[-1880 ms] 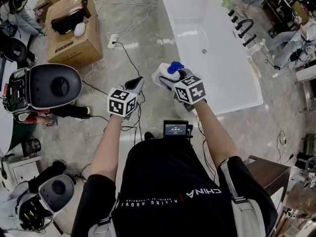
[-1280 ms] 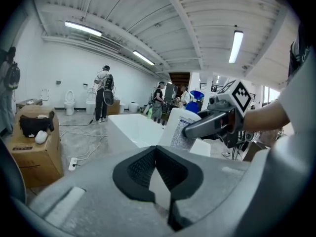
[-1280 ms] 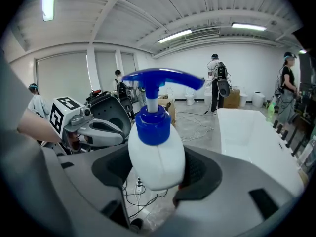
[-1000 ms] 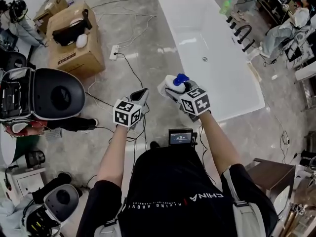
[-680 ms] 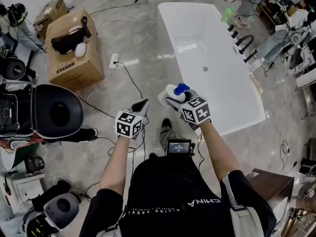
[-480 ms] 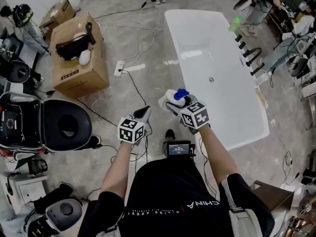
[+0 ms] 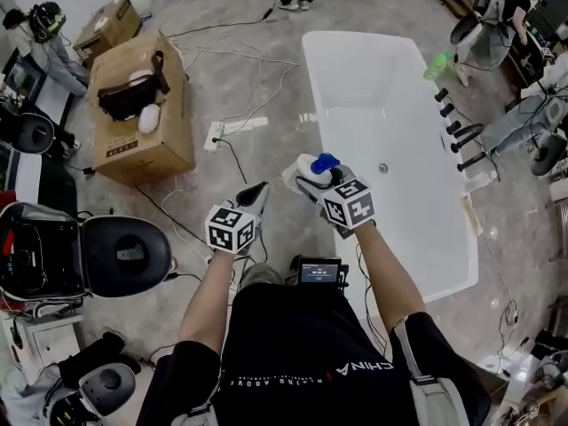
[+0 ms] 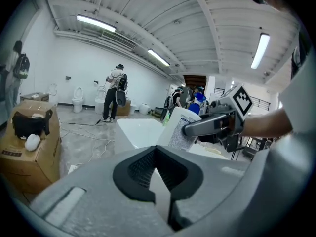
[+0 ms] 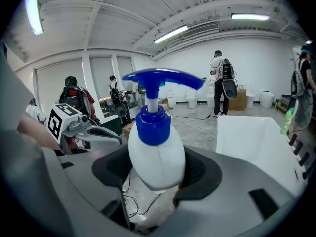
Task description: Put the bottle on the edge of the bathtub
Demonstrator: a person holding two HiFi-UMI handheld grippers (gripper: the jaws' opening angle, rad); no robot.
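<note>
Bottle (image 9: pixel 156 152), white with a blue pump and unreadable label print, is clamped in the right gripper (image 7: pixel 309 177) beside the bathtub's (image 7: pixel 373 87) left edge. Left gripper (image 7: pixel 251 197) is closed and empty. The shirt (image 7: pixel 293 327) reads "CHINA".

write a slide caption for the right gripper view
Right tongs clamped on a white pump bottle with a blue head, white bathtub ahead at right.

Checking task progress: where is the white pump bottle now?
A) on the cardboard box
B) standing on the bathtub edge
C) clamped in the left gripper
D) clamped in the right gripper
D: the right gripper has its fingers pressed on the white pump bottle, not yet set on the bathtub.
</note>
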